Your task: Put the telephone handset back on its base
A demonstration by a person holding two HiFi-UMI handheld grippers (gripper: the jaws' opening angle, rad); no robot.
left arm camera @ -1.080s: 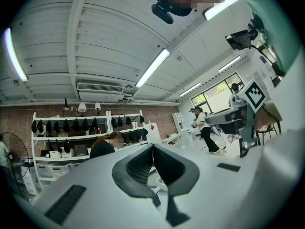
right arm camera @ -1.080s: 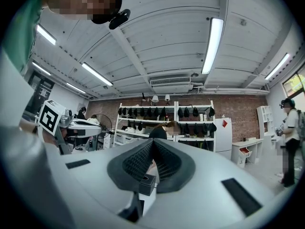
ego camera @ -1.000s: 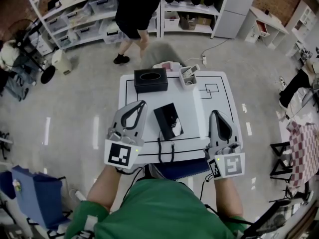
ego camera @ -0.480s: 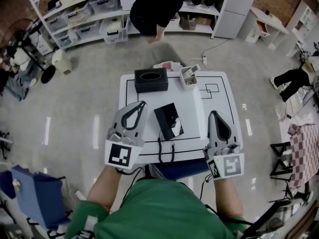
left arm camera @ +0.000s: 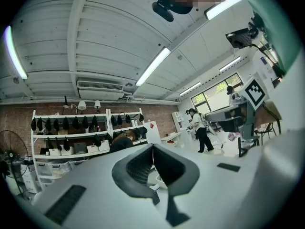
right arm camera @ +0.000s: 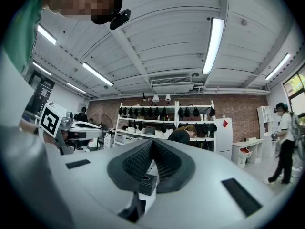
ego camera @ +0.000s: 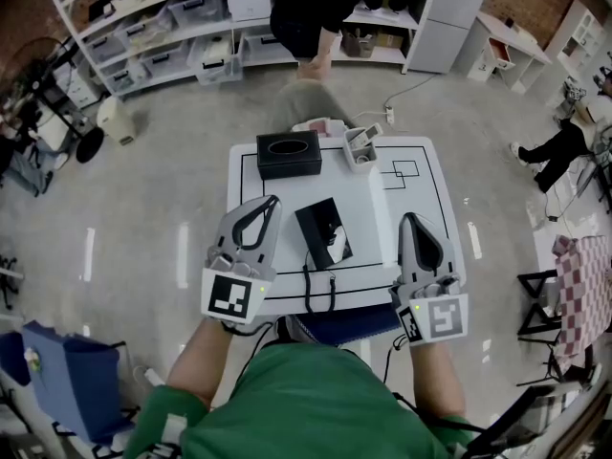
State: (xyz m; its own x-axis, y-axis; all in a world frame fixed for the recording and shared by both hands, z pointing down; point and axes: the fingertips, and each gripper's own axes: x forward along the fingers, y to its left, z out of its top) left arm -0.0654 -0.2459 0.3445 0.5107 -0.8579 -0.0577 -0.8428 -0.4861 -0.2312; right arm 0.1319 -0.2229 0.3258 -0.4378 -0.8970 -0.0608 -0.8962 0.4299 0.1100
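The telephone [ego camera: 323,232] is a black, flat unit lying at the middle of the white table [ego camera: 382,208], with a white part on its near right side; I cannot tell whether that is the handset. My left gripper [ego camera: 274,199] hovers just left of it, jaws pressed together and empty. My right gripper [ego camera: 409,216] hovers over the table's right side, also shut and empty. In the left gripper view the left gripper [left arm camera: 152,147] has its dark pads meeting at the tip. The right gripper [right arm camera: 152,142] looks the same in the right gripper view. Both point upward at the room.
A black tissue box [ego camera: 289,153] stands at the table's far left, also the tissue box [right arm camera: 147,182]. A small white holder [ego camera: 361,145] sits beside it. A black looped strap [ego camera: 319,290] hangs over the near edge. A person [ego camera: 311,8] bends at the shelves [ego camera: 172,27] beyond.
Both grippers and the telephone have stayed still. The person in black at the shelves has moved to the right and further away.
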